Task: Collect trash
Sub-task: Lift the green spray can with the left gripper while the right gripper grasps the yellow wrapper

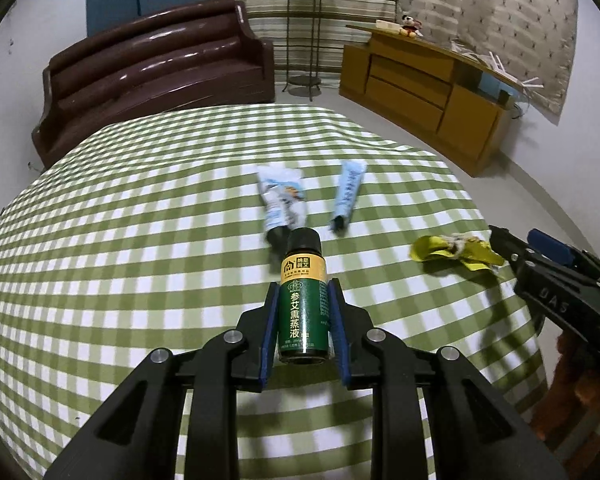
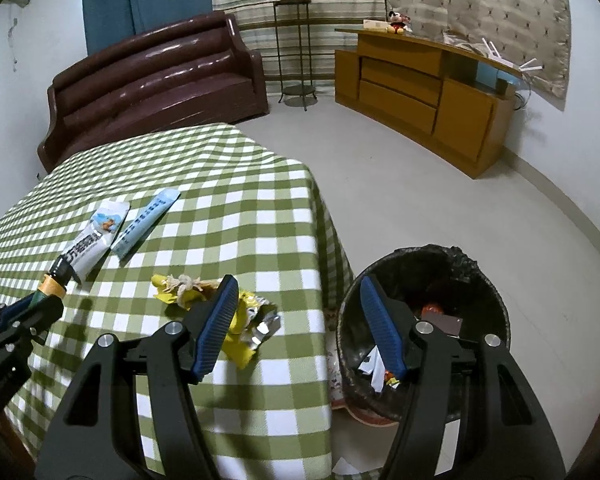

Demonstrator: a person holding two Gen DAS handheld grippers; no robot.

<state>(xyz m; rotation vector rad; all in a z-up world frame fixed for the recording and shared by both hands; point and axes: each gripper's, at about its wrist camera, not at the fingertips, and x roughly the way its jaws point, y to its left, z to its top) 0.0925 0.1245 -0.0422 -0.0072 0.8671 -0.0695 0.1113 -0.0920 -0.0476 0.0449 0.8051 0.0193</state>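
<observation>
A: Gripping a small green bottle in the left gripper, blue pads pressing on both sides of the glass. Pointing its black cap away, toward the far end of the table. Carrying it clear above the checked tablecloth.

B: Showing the same from the right wrist view: the bottle's yellow neck band and dark cap poking out past the left gripper at the left edge.

A: Lying flat on the cloth beyond the bottle: a white tube with a dark cap, and just beside it, apart, a slim pale-blue tube.

B: Hanging wide open, the right gripper, nothing between its pads. Straddling the table's edge: one finger over the crumpled yellow wrapper, the other over the bin.

A: Resting near the table's right edge, that wrapper, with a knot of pale string on it.

B: Standing on the floor right beside the table, a black-lined trash bin, already holding paper scraps and a dark card.
</observation>
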